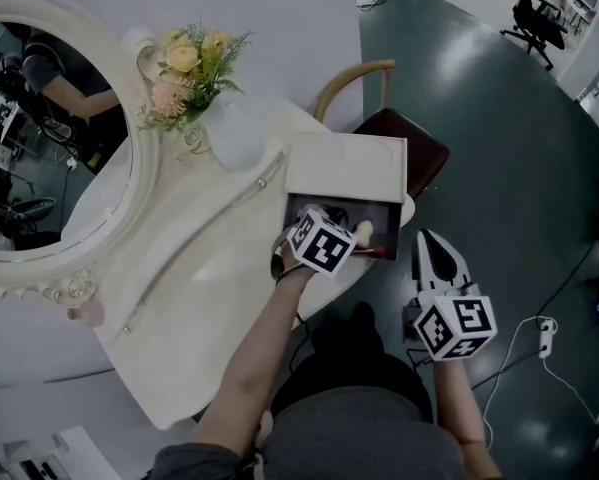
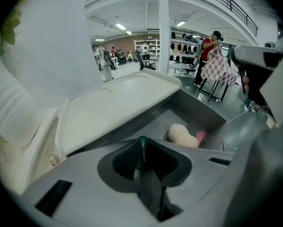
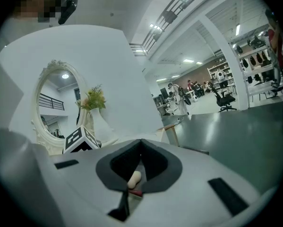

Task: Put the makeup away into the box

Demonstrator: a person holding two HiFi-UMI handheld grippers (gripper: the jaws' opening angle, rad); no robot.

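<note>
The open box (image 1: 391, 214) lies at the dressing table's right end, its white lid (image 1: 344, 166) folded back. A beige sponge (image 1: 363, 233) (image 2: 183, 135) lies inside beside a pink piece (image 2: 201, 135). My left gripper (image 1: 317, 230) (image 2: 143, 162) points down into the box. Its jaws stand slightly apart, with a thin dark green pencil (image 2: 142, 148) upright at their tips, and I count it open. My right gripper (image 1: 434, 248) (image 3: 140, 148) hovers over the floor right of the box, holding nothing. Through its narrow gap I see the sponge (image 3: 134, 178).
A white dressing table (image 1: 209, 268) carries an oval mirror (image 1: 39, 138) and a vase of flowers (image 1: 194, 68). A wooden chair (image 1: 399, 138) stands behind the box. A cable with a plug (image 1: 544, 338) lies on the grey floor at right. People stand far off in the hall.
</note>
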